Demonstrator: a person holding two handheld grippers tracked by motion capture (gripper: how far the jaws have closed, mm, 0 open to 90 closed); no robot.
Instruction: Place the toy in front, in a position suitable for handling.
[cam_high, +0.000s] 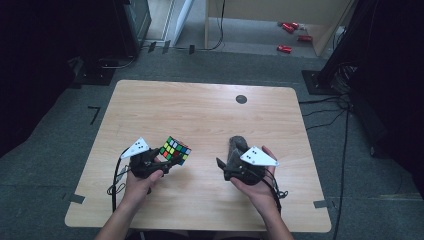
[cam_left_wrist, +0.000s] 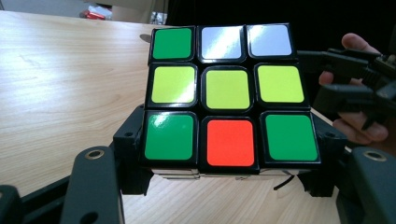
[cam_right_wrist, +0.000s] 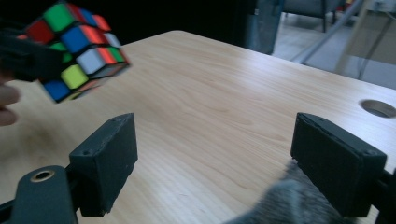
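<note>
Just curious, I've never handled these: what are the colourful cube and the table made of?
The cube looks like glossy black plastic with shiny coloured stickers or tiles; they throw white glare in the left gripper view. The table looks like light wood or a wood-look laminate, with visible grain and a soft sheen.

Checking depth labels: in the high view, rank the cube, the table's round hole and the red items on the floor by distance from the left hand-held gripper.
From the left hand-held gripper:
1. Cube, clamped in it.
2. Round hole, far side of the table, right of centre.
3. Red items, on the floor beyond the table.
</note>
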